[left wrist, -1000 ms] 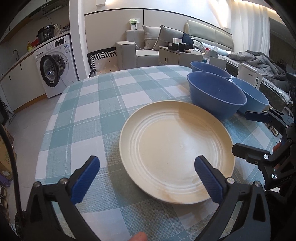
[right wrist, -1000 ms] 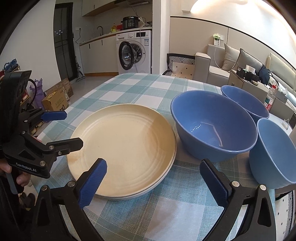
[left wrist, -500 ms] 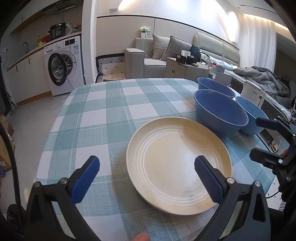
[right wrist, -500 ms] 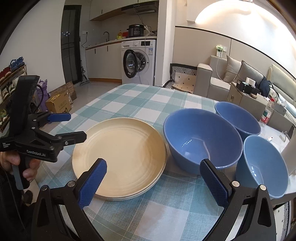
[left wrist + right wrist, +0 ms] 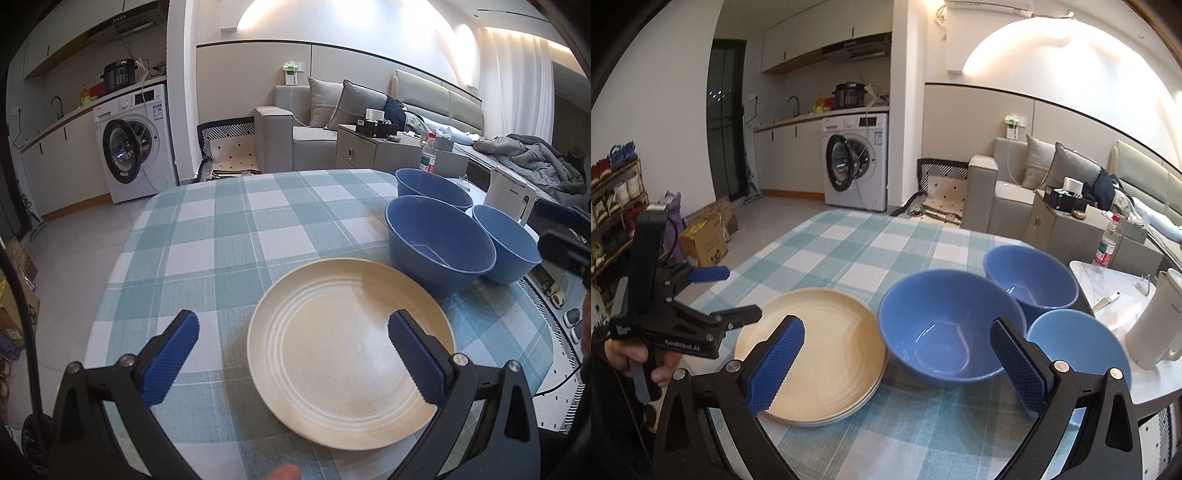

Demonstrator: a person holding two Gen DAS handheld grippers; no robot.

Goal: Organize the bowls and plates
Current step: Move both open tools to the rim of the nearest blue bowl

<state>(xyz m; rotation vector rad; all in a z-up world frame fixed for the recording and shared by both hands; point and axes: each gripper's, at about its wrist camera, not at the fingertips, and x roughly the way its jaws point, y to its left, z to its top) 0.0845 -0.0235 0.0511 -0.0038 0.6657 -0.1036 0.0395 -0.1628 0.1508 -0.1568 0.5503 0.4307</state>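
Cream plate stack sits at the near edge of the checked counter, touching the large blue bowl; two smaller blue bowls sit just beyond, un-nested. My left tool and right tool both hover spread, gripping nothing. I judge plates done, bowls pending: next, the right tool must pinch a small bowl's rim.
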